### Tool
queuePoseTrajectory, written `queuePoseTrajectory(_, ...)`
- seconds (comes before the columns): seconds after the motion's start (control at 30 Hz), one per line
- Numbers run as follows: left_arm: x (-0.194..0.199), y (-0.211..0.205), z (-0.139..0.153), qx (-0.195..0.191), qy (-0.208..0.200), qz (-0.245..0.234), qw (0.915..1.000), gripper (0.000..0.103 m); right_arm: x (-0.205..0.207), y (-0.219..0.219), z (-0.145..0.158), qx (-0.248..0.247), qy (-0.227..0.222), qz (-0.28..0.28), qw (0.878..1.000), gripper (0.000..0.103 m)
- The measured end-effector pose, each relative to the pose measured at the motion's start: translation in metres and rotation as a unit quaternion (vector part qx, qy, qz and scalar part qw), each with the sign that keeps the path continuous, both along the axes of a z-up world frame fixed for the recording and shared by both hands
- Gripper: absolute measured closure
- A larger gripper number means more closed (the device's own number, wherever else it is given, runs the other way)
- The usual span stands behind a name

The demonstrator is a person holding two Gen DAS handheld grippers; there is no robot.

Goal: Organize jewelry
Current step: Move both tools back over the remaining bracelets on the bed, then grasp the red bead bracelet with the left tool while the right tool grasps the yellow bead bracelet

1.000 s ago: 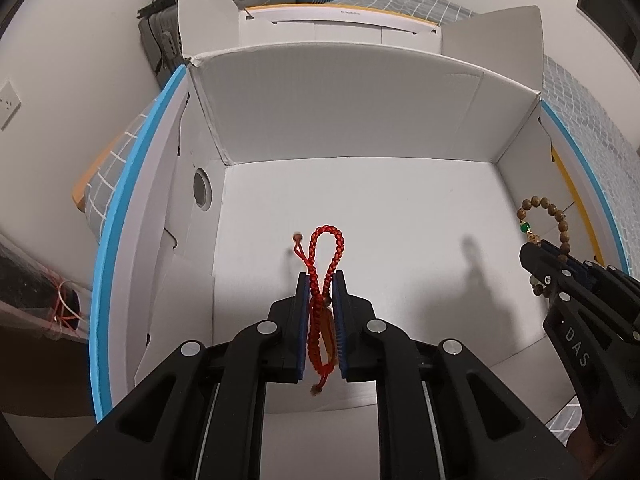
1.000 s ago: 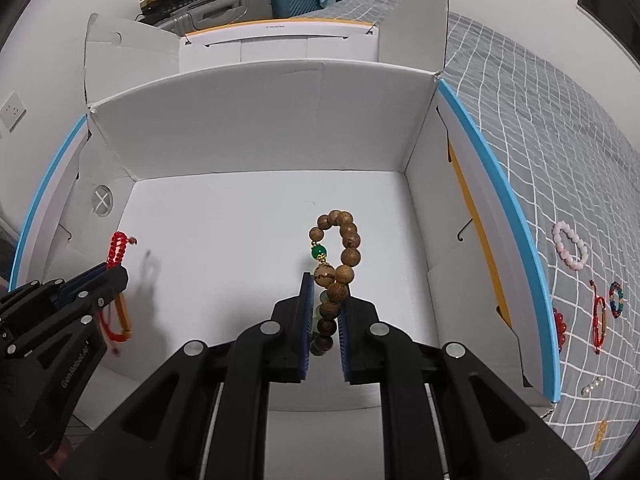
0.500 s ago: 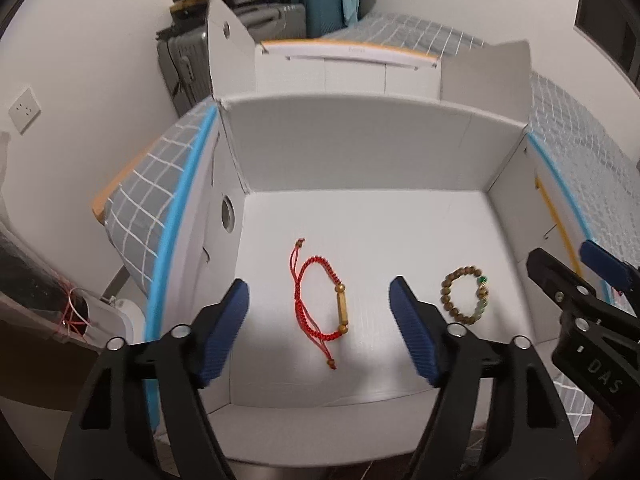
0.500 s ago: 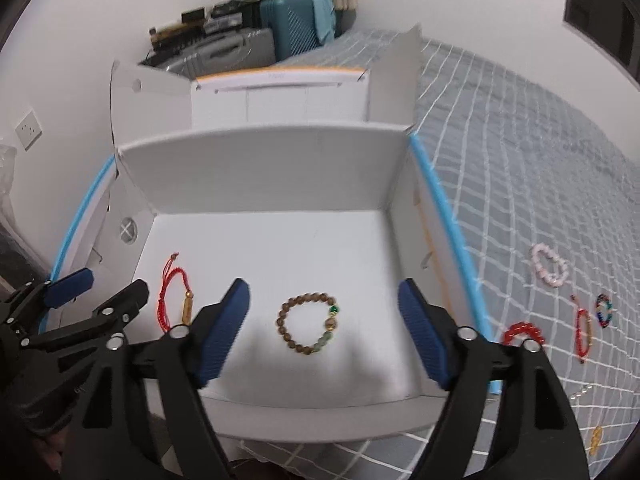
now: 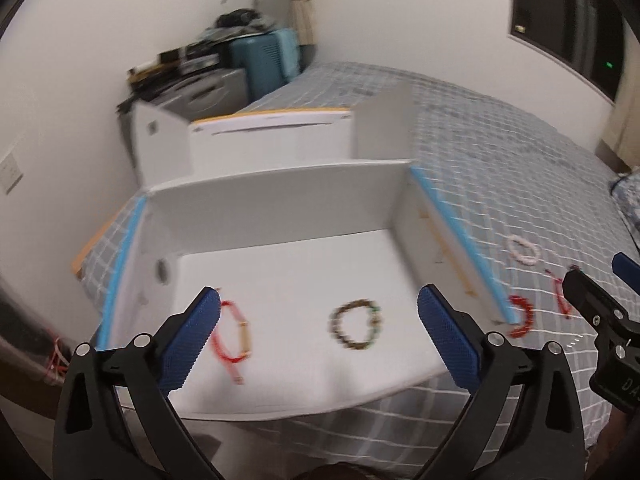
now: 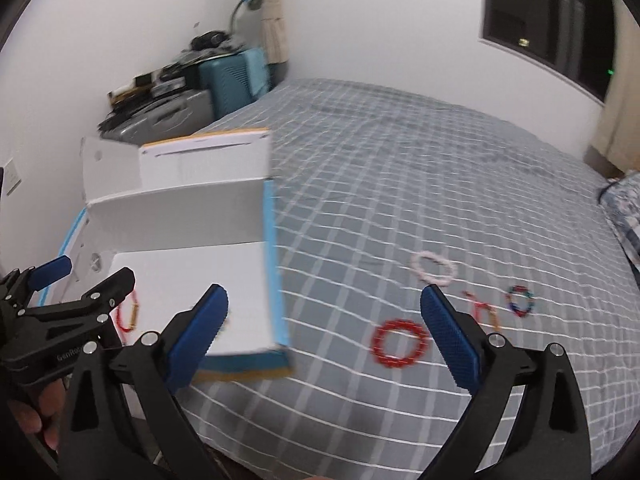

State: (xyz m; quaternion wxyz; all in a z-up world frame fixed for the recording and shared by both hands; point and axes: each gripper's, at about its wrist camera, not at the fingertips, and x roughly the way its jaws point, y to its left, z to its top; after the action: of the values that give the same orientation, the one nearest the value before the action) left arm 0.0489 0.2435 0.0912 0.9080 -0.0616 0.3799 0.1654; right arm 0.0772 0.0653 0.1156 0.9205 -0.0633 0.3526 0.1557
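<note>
Inside the box [image 5: 280, 208] lie my two dropped bracelets; both grippers, left [image 5: 318, 336] and right [image 6: 324, 332], have just opened wide, empty, for the bedspread's red ring [image 6: 398, 342].

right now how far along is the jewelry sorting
Done: the red cord bracelet and the brown wooden bead bracelet lie inside the white cardboard box. In hand: nothing; the left gripper and right gripper have just opened, empty. Left on the grey checked bedspread: pink bead bracelet, red bead bracelet, multicoloured bracelet and another red cord bracelet.
</note>
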Motion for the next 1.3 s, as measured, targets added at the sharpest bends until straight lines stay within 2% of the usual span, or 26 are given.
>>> queuePoseTrajectory(0.17,0.022,-0.053,0.0,-0.002,-0.004,-0.049,0.9988,0.006,-0.004,-0.058,-0.001,-0.009,-0.007,-0.04,0.999,0.01)
queuePoseTrajectory(0.37,0.049,-0.121,-0.012,-0.005,-0.002,-0.111,0.9939,0.006,-0.006,-0.124,-0.018,-0.013,0.004,-0.089,0.996,0.01)
queuePoseTrajectory(0.7,0.088,-0.212,-0.061,-0.016,0.029,-0.188,0.9816,0.006,-0.008,-0.229,-0.079,-0.018,0.048,-0.179,0.982,0.01)
queuePoseTrajectory(1.0,0.119,-0.226,-0.121,-0.022,0.066,-0.191,0.979,0.006,-0.012,-0.27,-0.132,-0.023,0.082,-0.207,0.975,0.01)
queuePoseTrajectory(1.3,0.131,-0.216,-0.16,-0.04,0.095,-0.19,0.9763,0.006,-0.012,-0.298,-0.173,-0.009,0.116,-0.208,0.971,0.01)
